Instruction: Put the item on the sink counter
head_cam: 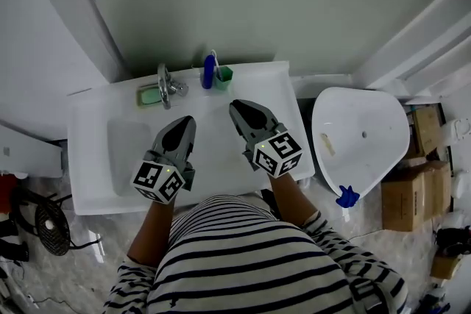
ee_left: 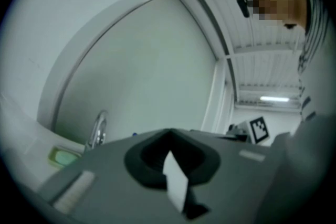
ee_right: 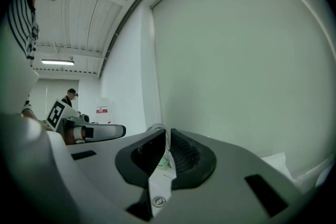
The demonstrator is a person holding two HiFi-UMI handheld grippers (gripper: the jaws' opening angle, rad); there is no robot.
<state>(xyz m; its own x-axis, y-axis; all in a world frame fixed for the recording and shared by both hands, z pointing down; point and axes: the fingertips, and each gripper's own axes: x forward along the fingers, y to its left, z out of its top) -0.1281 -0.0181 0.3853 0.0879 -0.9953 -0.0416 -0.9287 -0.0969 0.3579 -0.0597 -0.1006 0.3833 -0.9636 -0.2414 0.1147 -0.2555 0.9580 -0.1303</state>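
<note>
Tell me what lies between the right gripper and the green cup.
Nothing: in the head view only bare white sink counter shows between the right gripper and the green cup at the back edge.

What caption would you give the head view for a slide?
Left gripper and right gripper above a white sink counter bearing soap, a tap and a green cup.
</note>
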